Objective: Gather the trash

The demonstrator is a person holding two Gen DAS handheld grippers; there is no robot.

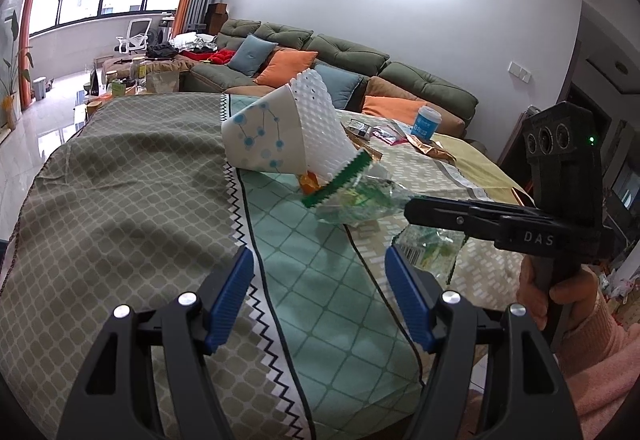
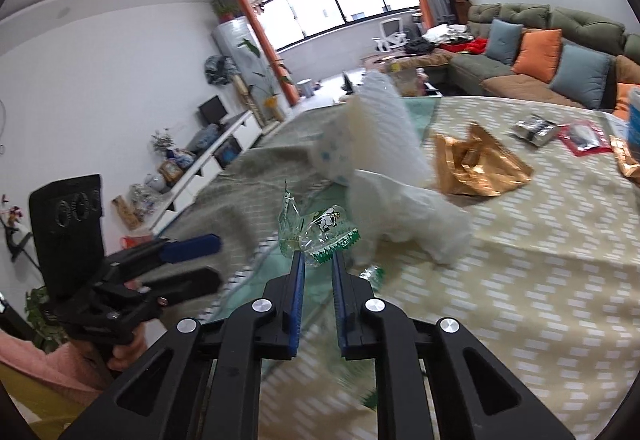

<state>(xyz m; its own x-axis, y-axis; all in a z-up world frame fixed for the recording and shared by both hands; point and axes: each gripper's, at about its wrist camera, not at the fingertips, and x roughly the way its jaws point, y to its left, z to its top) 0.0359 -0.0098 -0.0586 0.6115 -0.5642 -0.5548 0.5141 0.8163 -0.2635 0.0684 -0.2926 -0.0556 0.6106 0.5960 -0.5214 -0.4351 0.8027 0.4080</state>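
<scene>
A crumpled clear plastic wrapper (image 2: 320,236) with green serrated edges and a small cow picture is pinched between the blue-padded fingers of the right gripper (image 2: 317,260), whose jaws are drawn close together on it. In the left wrist view the same wrapper (image 1: 352,200) is seen lifted just above a table covered by a patterned cloth (image 1: 120,176), at the tip of the right gripper (image 1: 412,209), which is gripped by a hand (image 1: 560,292) in a pink sleeve. Just behind the wrapper, a white paper cup (image 1: 260,136) printed with blue dots and lines lies tipped on its side, and a sheet of white foam netting (image 1: 320,120) is draped over it. A second piece of clear, green-printed wrapping (image 1: 432,252) lies on the cloth under the right gripper. The left gripper (image 1: 320,280) is held low over the cloth with its blue pads spread wide apart and nothing between them; in the right wrist view it (image 2: 200,260) is seen off to the left, well apart from the wrapper. Farther along the table, a crumpled gold foil bag (image 2: 476,168), a silver packet (image 2: 536,130) and a red-edged packet (image 2: 584,138) are scattered, and a white and blue cup (image 1: 427,122) stands near the far edge. Beyond the table, a green sofa (image 1: 360,56) with orange and blue cushions is set against a pale wall.
</scene>
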